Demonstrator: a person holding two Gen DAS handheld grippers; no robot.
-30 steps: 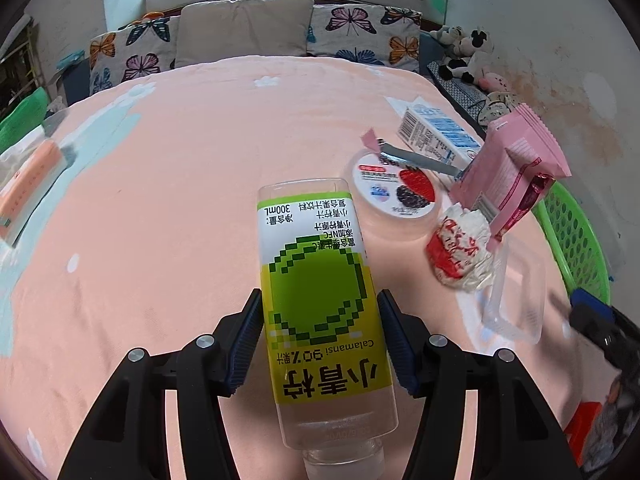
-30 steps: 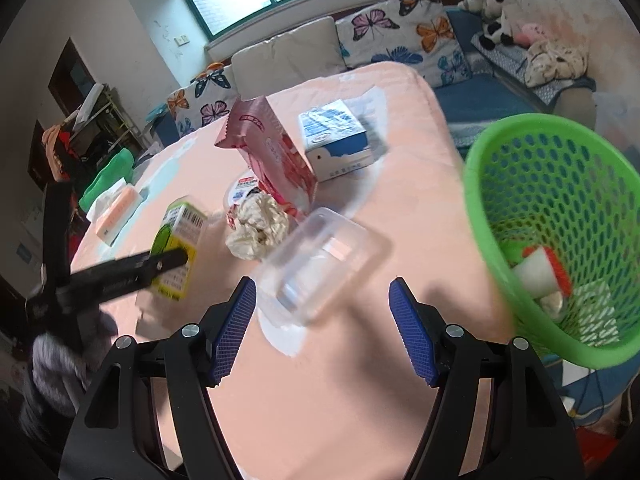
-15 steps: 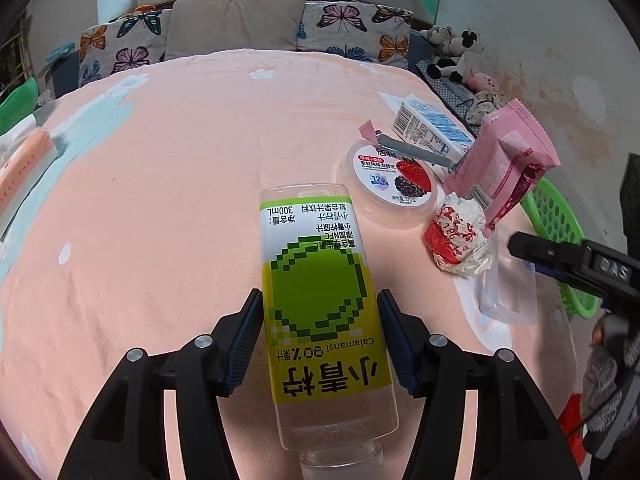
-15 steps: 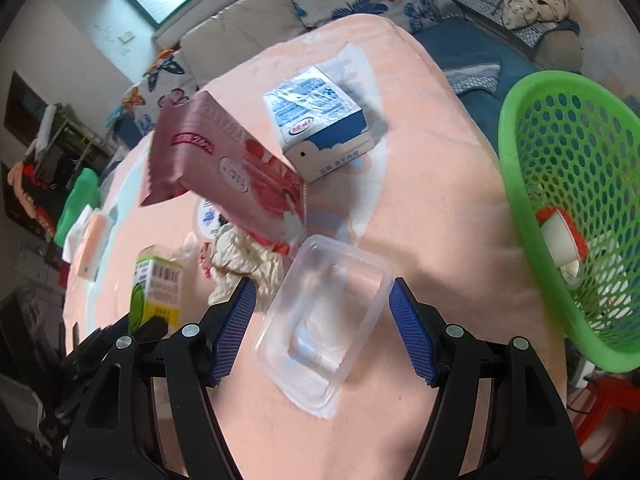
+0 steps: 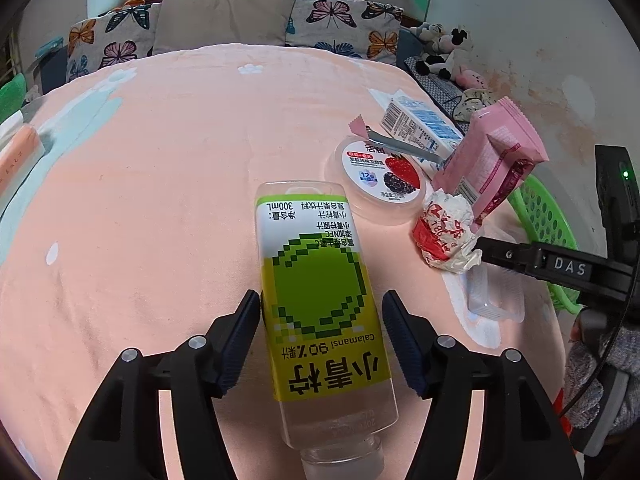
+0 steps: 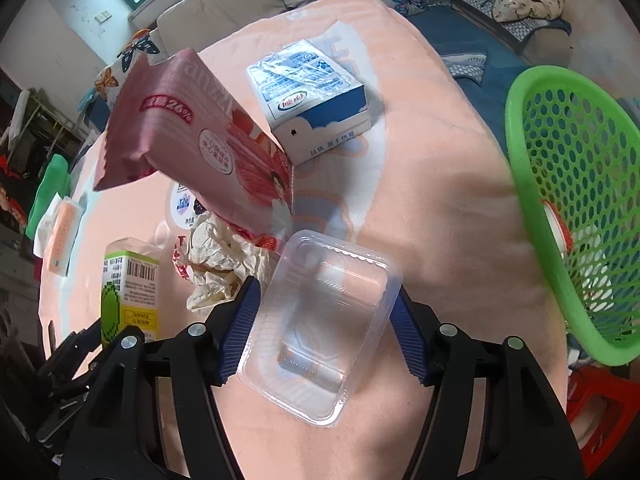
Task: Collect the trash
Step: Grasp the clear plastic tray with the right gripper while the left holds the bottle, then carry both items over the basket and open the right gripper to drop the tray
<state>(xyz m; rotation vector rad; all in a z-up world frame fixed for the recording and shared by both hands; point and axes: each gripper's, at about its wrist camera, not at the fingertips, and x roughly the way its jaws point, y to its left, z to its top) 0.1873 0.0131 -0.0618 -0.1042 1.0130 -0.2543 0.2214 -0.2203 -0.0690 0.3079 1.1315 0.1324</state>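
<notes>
My left gripper (image 5: 322, 328) is shut on a clear juice bottle with a green and yellow label (image 5: 320, 288), held over the pink table cloth. The bottle also shows in the right wrist view (image 6: 130, 296). My right gripper (image 6: 326, 328) is open around a clear plastic tray (image 6: 324, 336) lying on the cloth, its blue pads (image 6: 240, 332) at the tray's two sides. The tray also shows in the left wrist view (image 5: 494, 296). A green mesh basket (image 6: 576, 216) at the table's right edge holds some trash.
A crumpled red and white wrapper (image 6: 218, 264), a pink snack bag (image 6: 192, 144), a blue and white milk carton (image 6: 312, 96) and a round yogurt cup (image 5: 380, 176) lie beyond the tray. Cushions (image 5: 224, 16) line the far side. A red stool (image 6: 596, 408) stands under the basket.
My right gripper has moved forward and down until the clear tray sits between its fingers. My left gripper still holds the bottle and has shifted little.
</notes>
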